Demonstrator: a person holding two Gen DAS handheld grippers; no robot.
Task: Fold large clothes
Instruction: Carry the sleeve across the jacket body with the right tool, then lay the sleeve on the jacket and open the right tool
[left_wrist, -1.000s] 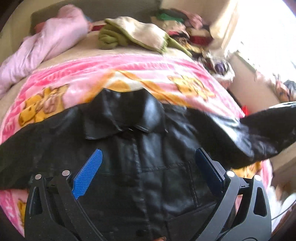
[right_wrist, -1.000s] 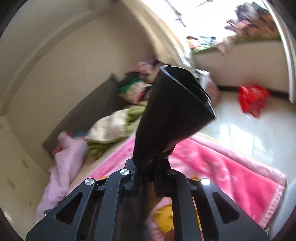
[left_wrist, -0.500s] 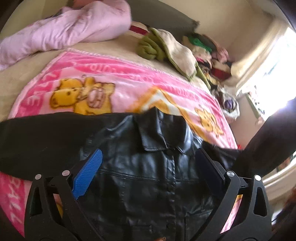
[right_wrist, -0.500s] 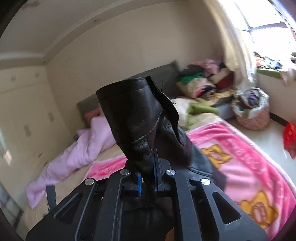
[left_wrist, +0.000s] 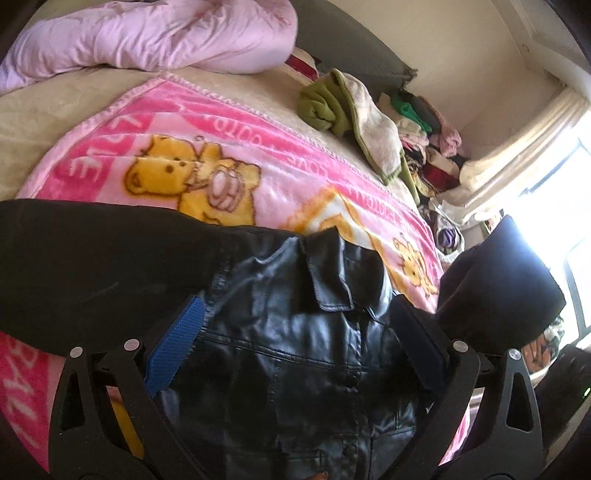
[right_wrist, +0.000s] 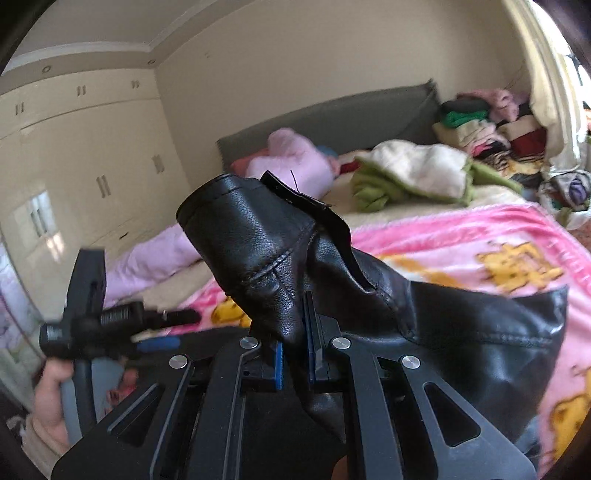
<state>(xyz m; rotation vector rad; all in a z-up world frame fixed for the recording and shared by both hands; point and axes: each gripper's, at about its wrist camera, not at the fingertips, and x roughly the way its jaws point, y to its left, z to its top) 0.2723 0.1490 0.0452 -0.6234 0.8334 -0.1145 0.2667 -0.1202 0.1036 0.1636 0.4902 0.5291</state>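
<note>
Jacket (left_wrist: 295, 350), black leather, front up on pink blanket (left_wrist: 258, 155), collar far. Right tongs (right_wrist: 295, 354) clamped on right sleeve cuff (right_wrist: 251, 240), held raised at right, body lying leftward. Left tongs (left_wrist: 299, 332) apart over chest, holding nothing.

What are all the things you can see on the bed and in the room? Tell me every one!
jacket: one, shiny black, spread on the blanket, right sleeve lifted
blanket: one, pink with yellow bears, over the bed
quilt: one, pale pink, bunched near the headboard
towel: one, cream with green edge, crumpled behind the blanket
clothes pile: one heap, mixed colours, by the window
headboard: one, grey, against the wall
wardrobe: one, cream, along the wall
left claw: black with blue pads, open above the jacket
right claw: black, shut on the sleeve
hand: one, holding the left claw's handle
</note>
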